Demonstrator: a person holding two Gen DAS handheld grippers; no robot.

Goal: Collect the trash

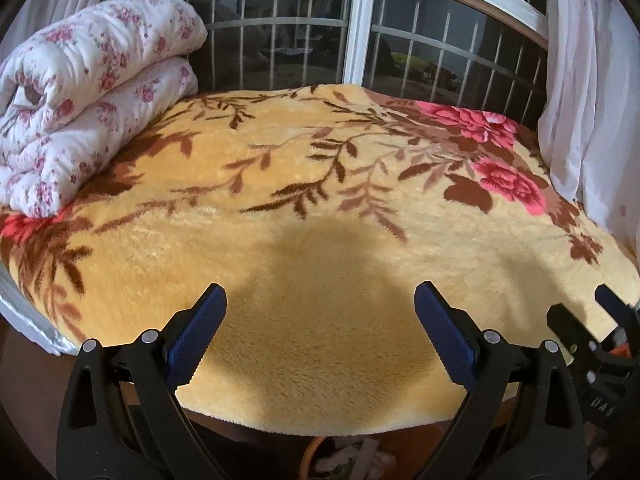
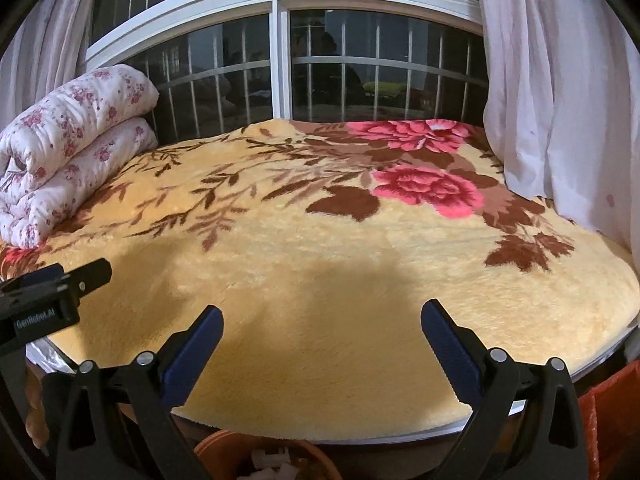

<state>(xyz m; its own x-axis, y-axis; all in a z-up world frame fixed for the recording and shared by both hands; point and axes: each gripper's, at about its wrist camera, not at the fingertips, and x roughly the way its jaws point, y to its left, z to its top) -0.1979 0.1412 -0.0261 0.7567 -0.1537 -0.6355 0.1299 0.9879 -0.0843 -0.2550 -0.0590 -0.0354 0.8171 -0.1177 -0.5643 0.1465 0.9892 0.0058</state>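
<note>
Right wrist view: orange bin (image 2: 266, 458) with white trash below both grippers' spread, empty jaws.

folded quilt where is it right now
The folded quilt sits at the far left of the bed in both views, on the yellow blanket beside the window.

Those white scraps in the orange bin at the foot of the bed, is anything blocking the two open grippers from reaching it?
Nothing visible blocks it. The orange bin with white scraps sits just below the blanket's near edge, directly under the open right gripper. The left gripper is open too and empty.
</note>
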